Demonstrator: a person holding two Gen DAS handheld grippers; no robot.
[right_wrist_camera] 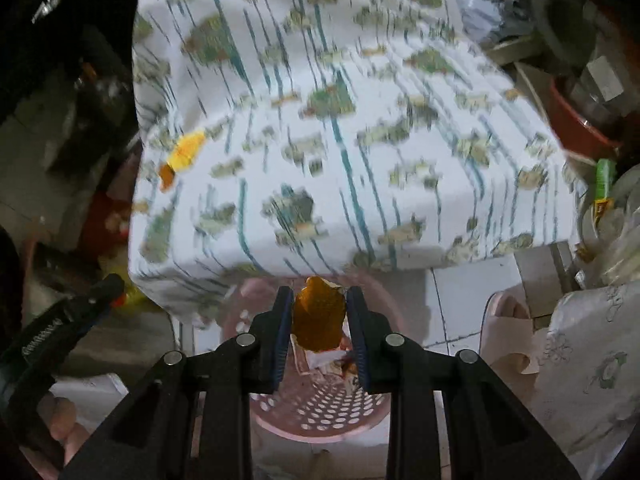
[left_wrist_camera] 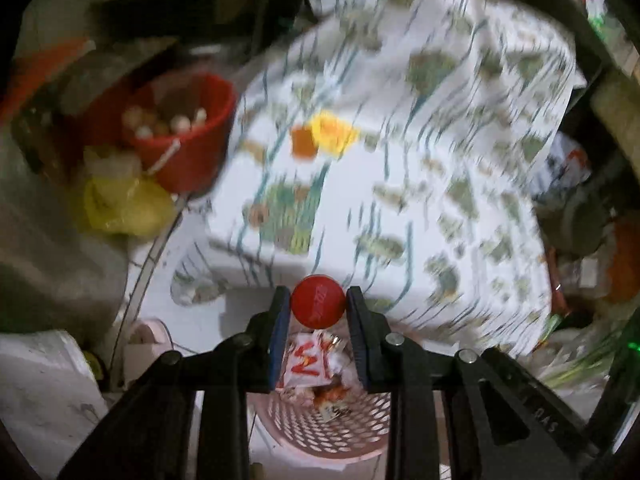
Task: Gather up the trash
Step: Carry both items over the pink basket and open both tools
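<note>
My left gripper [left_wrist_camera: 318,304] is shut on a red bottle cap [left_wrist_camera: 318,307], held above a pink perforated basket [left_wrist_camera: 332,432] that holds wrappers, one white with red marks [left_wrist_camera: 306,362]. My right gripper [right_wrist_camera: 318,306] is shut on a crumpled orange wrapper [right_wrist_camera: 318,318] over the same pink basket [right_wrist_camera: 320,416], which stands on the floor just in front of the table. A yellow and orange wrapper [left_wrist_camera: 326,136] lies on the patterned tablecloth [left_wrist_camera: 420,184]; in the right wrist view that wrapper [right_wrist_camera: 182,158] sits near the cloth's left edge. The left gripper [right_wrist_camera: 114,292] shows at the left of the right wrist view.
A red bucket [left_wrist_camera: 188,132] with pale round items and a yellow plastic bag [left_wrist_camera: 124,208] stand left of the table. Clutter, a red bowl [right_wrist_camera: 576,124] and a green packet [right_wrist_camera: 604,184] crowd the right side. A hand [right_wrist_camera: 60,424] shows at lower left.
</note>
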